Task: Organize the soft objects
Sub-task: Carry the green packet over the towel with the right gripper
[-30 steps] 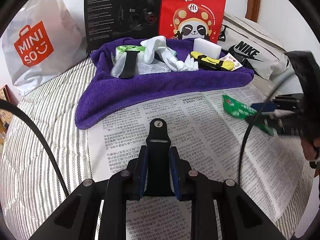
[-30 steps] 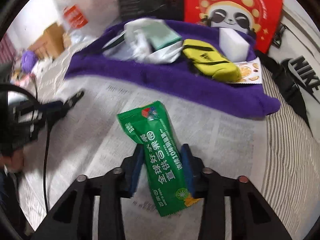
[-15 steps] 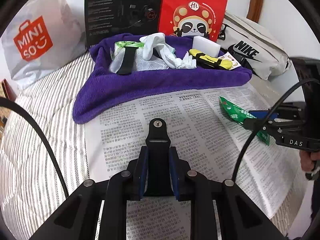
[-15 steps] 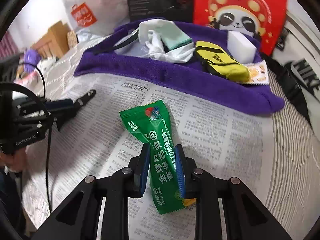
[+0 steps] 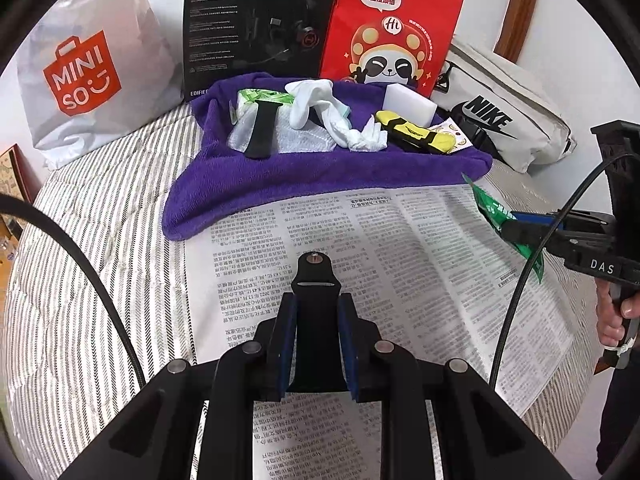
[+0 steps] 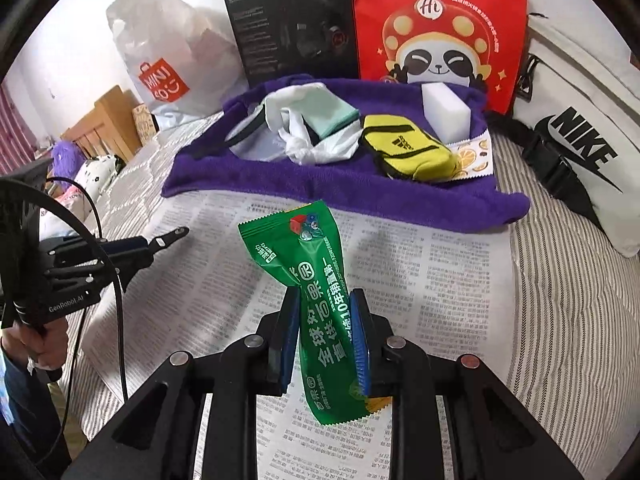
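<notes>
Bed with striped cover (image 5: pixel 92 264) is filling both views; bare striped margin is running along 9 o'clock in the left wrist view and 3 o'clock in the right.

Newspaper (image 5: pixel 400 248) is lying open over the middle of the bed. Most of its printed surface is lying bare between the two grippers. Its far edge is tucking just under the purple towel (image 5: pixel 320 176); its near-right edge is ending short of the bed's side at 4 o'clock.

Purple towel is sitting at 12 o'clock, with its front hem sagging onto the paper. On it: white cloths (image 5: pixel 320 112), a black strap (image 5: pixel 262 132), a yellow pouch (image 6: pixel 408 152), a white sponge block (image 6: pixel 446 110), all crowded together.

Behind the towel, a black headset box (image 5: pixel 260 24), a red panda bag (image 5: pixel 392 32) and a white Miniso bag (image 5: pixel 84 76) are standing against the wall. A white Nike bag (image 6: pixel 580 148) is lying at 2 o'clock, just beside the towel's right corner.

Right gripper (image 6: pixel 326 336) is clamping the green snack packet (image 6: pixel 316 304) across its middle, pads pressing in on both sides. Packet is hanging clear above the newspaper, top end pointing toward 12 o'clock, short of the towel hem.

Left gripper (image 5: pixel 317 332) is holding narrow jaws on a flat black strap-like piece (image 5: pixel 316 280), its tip poking out toward 12 o'clock over the paper.
</notes>
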A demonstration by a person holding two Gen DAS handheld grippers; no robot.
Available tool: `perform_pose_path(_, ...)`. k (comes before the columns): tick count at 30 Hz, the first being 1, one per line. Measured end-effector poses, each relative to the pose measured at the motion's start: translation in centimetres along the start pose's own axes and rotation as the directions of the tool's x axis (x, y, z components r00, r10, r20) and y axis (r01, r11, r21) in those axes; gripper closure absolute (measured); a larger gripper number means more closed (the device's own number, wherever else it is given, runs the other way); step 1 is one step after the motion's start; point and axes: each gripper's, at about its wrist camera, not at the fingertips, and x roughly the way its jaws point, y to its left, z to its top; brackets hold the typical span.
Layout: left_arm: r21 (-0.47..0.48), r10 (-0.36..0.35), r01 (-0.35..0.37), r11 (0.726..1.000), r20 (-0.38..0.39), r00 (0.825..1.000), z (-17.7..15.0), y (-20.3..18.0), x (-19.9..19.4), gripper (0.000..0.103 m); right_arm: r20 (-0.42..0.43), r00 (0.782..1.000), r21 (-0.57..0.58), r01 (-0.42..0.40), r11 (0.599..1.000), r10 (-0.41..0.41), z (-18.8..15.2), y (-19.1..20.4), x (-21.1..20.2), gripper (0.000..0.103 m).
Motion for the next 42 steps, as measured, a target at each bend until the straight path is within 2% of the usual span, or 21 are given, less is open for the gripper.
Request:
perform_pose_path(10,-0.005,-0.012,0.011,1.000,-0.011,1.000,0.1,0.0,-0.3,0.083,0.011,1.000,0.016,-0.024,1.000,0.024,0.7,-0.3,-0.1,0.079)
perform_pose_path(20,0.004,-0.012,0.012,1.000,0.000,1.000,1.9,-0.6,-0.8,0.083,0.035,0.999,0.033,-0.021,0.999,0.020,2.8,-1.0,-0.8,0.079)
perform_pose_path(30,0.009,-0.012,0.011,1.000,0.042,0.999,5.7,-0.6,-1.1,0.083,0.100,0.995,0.099,-0.033,0.995,0.023,6.4,-2.9,-0.6,0.079)
perform_pose_path(36,0.026,-0.013,0.011,1.000,0.063,0.998,8.7,-0.4,-0.8,0.083,0.114,0.993,0.114,-0.051,0.992,0.038,8.8,-4.0,0.1,0.079)
perform_pose_path(42,0.043,-0.017,0.014,0.999,0.067,0.998,11.6,-0.3,0.1,0.083,0.107,0.994,0.114,-0.032,0.993,0.020,11.2,-4.8,1.3,0.079)
